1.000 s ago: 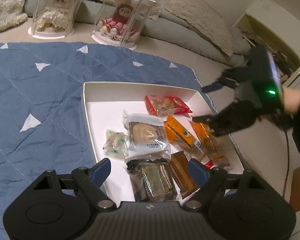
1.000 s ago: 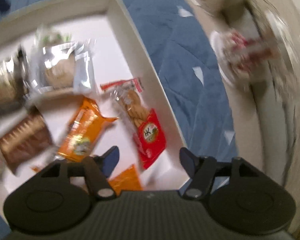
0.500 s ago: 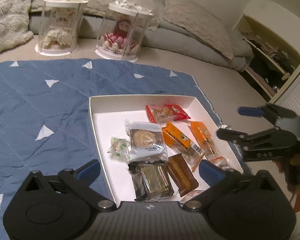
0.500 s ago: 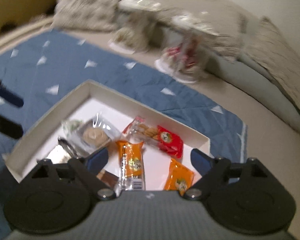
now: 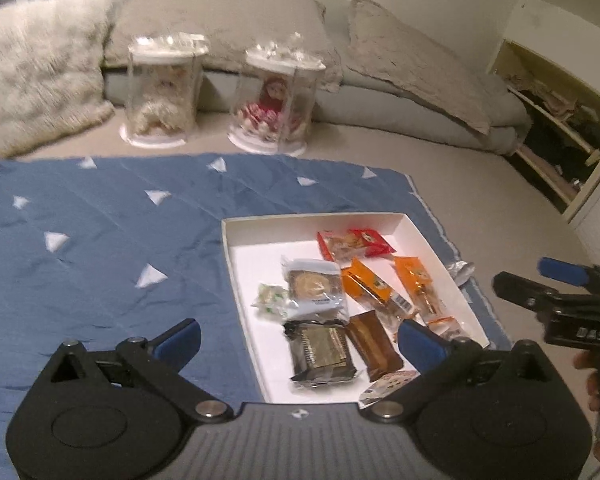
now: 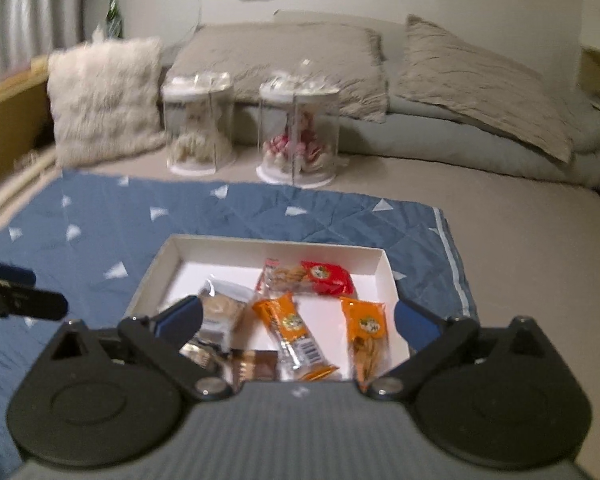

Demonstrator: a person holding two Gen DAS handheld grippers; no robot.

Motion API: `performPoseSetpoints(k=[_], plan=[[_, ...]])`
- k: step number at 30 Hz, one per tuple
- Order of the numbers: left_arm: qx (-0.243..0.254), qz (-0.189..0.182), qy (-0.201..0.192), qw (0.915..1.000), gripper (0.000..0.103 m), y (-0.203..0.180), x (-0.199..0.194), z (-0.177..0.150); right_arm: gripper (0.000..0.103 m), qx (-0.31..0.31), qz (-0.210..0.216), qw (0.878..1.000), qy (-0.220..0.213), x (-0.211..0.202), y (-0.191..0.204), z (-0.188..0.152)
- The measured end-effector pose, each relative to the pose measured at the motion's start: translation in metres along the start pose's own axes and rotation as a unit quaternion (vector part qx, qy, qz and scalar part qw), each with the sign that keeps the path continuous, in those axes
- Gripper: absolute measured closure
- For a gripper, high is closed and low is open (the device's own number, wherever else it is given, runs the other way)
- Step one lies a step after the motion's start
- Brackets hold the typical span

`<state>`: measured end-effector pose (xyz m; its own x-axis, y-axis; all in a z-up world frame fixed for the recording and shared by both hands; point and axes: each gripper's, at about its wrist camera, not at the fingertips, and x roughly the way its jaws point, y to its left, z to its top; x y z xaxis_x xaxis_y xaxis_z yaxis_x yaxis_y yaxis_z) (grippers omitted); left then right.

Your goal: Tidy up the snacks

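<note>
A white tray (image 5: 230, 264) (image 6: 276, 245) lies on a blue mat and holds several snacks. Among them are a red cracker pack (image 5: 356, 242) (image 6: 320, 278), two orange packs (image 5: 374, 288) (image 5: 418, 280), a clear cookie pack (image 5: 316, 288), a dark pack (image 5: 322, 350) and a brown bar (image 5: 374, 344). My left gripper (image 5: 300, 338) hangs open above the tray's near end, holding nothing. My right gripper (image 6: 299, 317) is raised over the tray's near edge, its jaws opening with nothing gripped. It also shows right of the tray in the left wrist view as the right gripper (image 5: 536, 278).
The blue quilted mat (image 5: 100, 240) covers a beige bed. Two clear cylinders with dolls (image 5: 162, 96) (image 5: 276, 100) stand behind it, before grey pillows (image 5: 412, 52). A fluffy cushion (image 6: 100, 100) is at the left. A silver wrapper (image 5: 462, 270) lies outside the tray. Shelves (image 5: 560, 120) are at the right.
Both grippers rose and drew back from the tray, so more of the room shows. Their jaws spread wider. The right gripper rolled upright and left the tray's right side.
</note>
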<state>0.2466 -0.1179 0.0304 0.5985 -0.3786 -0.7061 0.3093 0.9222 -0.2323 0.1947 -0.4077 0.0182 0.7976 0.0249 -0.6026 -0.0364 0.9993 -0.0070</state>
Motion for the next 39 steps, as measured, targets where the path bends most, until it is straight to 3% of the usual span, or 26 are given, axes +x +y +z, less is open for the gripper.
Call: performPoseSetpoints(k=[5,15,27,39], plan=[[0.005,0.001,-0.031,0.9995,0.0,-0.011,-0.036,-0.008,0.0,0.034,0.005,0.999,-0.025,-0.039,0.005,-0.007],[0.04,0.04,-0.08,0.9952,0.0,-0.033,-0.093,-0.049,0.0,0.051,-0.009,0.997,-0.052,-0.115,0.023,-0.038],[0.041,0.068,-0.102,0.9916,0.0,-0.024,-0.135,-0.117,0.0,0.032,-0.009,0.998,-0.059,-0.162,0.042,-0.09],[0.039,0.105,-0.119,0.9865,0.0,-0.016,-0.155,-0.154,0.0,0.038,-0.024,0.996,-0.077,-0.184,0.05,-0.133]])
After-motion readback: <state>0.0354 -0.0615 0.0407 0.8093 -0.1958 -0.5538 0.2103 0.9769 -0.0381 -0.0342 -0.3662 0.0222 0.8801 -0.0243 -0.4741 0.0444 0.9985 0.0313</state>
